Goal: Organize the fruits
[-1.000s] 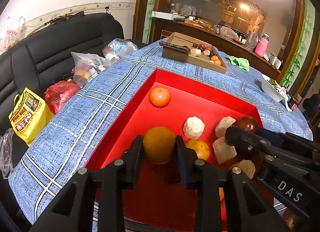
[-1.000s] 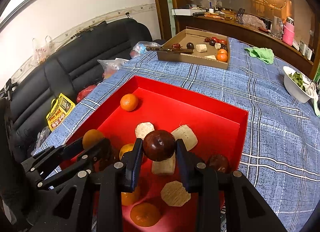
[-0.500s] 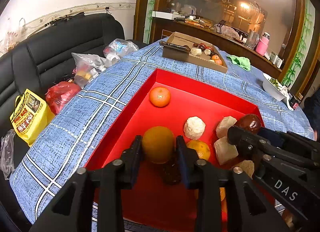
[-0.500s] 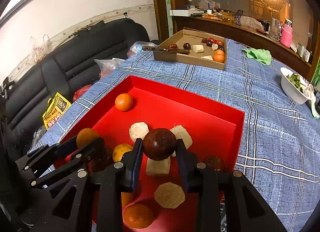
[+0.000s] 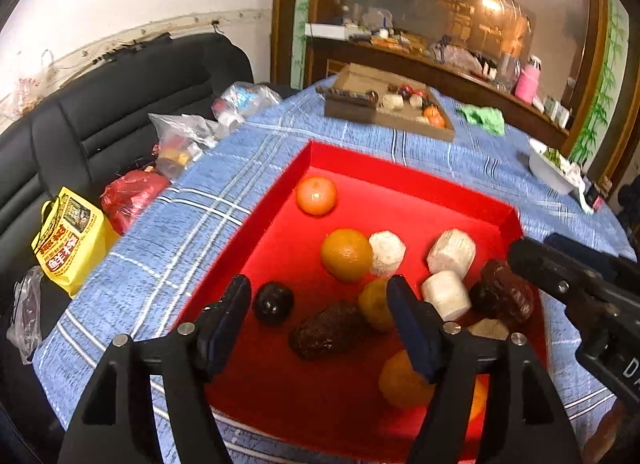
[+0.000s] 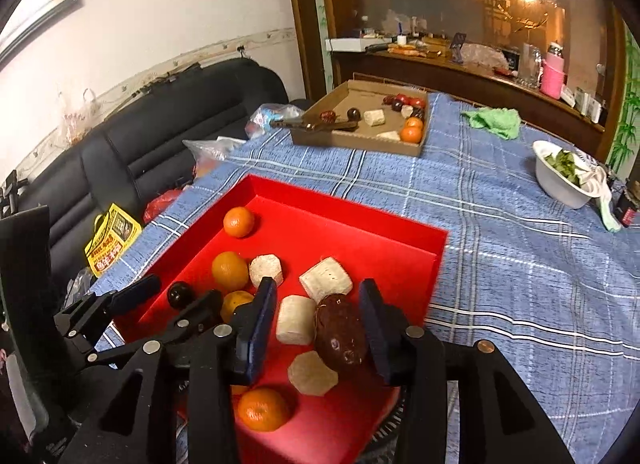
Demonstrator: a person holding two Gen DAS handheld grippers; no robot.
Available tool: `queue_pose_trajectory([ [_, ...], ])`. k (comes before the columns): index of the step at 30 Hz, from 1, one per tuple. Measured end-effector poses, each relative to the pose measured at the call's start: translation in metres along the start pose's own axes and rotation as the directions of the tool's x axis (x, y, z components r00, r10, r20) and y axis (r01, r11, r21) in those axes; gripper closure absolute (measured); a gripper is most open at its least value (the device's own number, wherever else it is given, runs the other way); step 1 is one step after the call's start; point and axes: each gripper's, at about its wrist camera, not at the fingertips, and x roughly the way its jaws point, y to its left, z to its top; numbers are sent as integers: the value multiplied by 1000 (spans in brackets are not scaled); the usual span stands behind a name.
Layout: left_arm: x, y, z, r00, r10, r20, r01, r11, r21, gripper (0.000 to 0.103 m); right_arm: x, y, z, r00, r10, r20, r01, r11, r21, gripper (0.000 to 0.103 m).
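One oblong dark fruit (image 6: 340,332), long axis upright.

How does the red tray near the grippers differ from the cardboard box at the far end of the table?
The red tray is glossy red and near; the cardboard box is plain brown and far. The red tray looks larger and holds more pieces than the cardboard box. Both are shallow, open and hold oranges, dark fruits and pale chunks.

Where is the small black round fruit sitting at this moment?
The small black fruit lies in the red tray near its left wall, just ahead of the left tongs' left finger in the left wrist view, beside a dark wrinkled fruit.
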Motion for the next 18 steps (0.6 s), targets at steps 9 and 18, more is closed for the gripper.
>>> queue_pose_trajectory([
  [9,-66,-4,6,974,85,210,-74,996,-59,14,-43,-15,-10,998,-7,60,5,999,34,52],
  [18,-160,-17,-4,864,158,478,-100,984,-144,0,-98,-27,-29,988,-33,154,26,999,44,43],
])
